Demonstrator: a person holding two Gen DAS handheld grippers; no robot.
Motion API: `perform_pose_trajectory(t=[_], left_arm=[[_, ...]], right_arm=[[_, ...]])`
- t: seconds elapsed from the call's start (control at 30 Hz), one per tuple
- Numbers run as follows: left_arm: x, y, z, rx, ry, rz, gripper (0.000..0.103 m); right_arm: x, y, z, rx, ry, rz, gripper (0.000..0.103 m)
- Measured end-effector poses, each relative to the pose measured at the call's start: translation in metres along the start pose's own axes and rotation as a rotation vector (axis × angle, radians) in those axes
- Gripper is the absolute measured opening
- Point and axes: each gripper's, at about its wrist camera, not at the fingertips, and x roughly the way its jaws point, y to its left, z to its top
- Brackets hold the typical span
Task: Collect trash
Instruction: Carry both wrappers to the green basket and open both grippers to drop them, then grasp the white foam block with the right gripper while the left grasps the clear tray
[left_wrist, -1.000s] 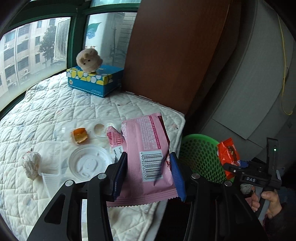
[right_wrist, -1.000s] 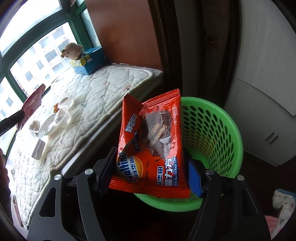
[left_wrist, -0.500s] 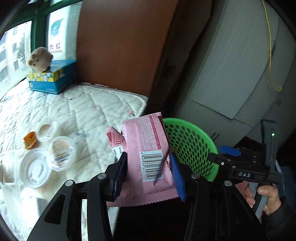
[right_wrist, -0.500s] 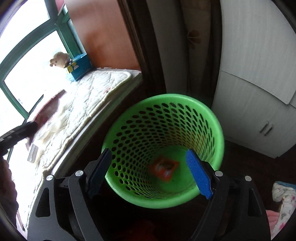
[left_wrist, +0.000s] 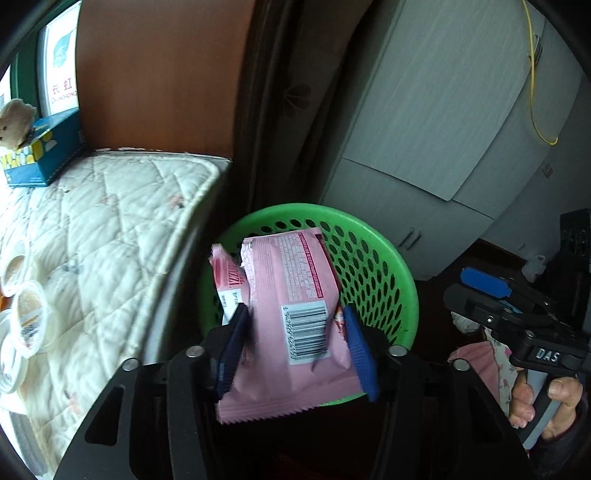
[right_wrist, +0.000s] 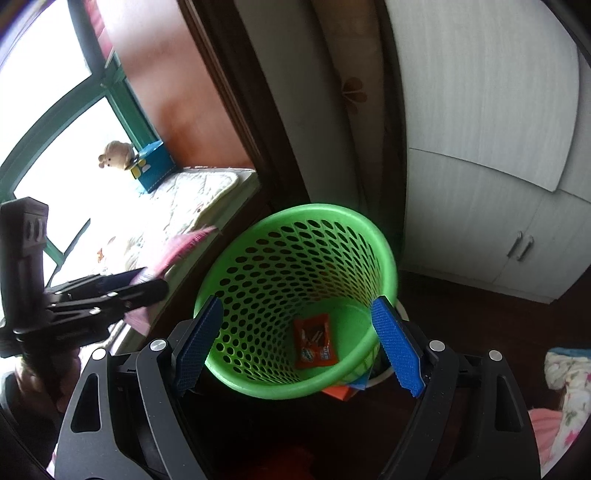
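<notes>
1. The pink wrapper (left_wrist: 291, 317) is clamped between the blue pads of the left gripper (left_wrist: 295, 343), barcode side facing the camera, its upper part over the near rim of the green basket (left_wrist: 384, 258).
2. The right gripper (right_wrist: 295, 343) has its jaws spread wide with nothing between them, one pad on each side of the basket's near rim in its own view.
3. The orange wrapper (right_wrist: 314, 345) lies flat on the basket's floor.
4. Seen from the left wrist, the right gripper sits to the right of the basket, its handle in the person's hand (left_wrist: 546, 402).
5. Left of the basket, the quilted pad (left_wrist: 92, 236) carries small plastic cups (left_wrist: 31, 314) at its left edge.
6. Farther back on the pad, a plush toy (left_wrist: 14, 122) rests on a blue tissue box (left_wrist: 48, 147).
7. Behind the basket stands a pale wardrobe (right_wrist: 498, 147).
</notes>
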Motion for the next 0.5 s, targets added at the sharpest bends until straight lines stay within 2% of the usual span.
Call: perform_pose_trajectory(t=[0.07,0.17,0.23,0.5], left_arm=[[0.005,-0.005,0.000,0.005,0.006,0.003,0.064],[0.010,-0.011,-0.001,0.007,0.010,-0.007,0.067],[0.009,-0.013,-0.002,-0.001,0.007,-0.014,0.074],[-0.031,0.008,-0.017,-0.044,-0.046,0.032,0.076]], right_arm=[[-0.002,-0.004,-0.001,0.010,-0.004,0.001,0.082],[-0.005,-0.009,-0.002,0.023,-0.008,0.005,0.082],[-0.006,-0.009,-0.002,0.023,-0.008,0.005,0.082],[-0.009,0.009,-0.002,-0.025,-0.013,0.015,0.082]])
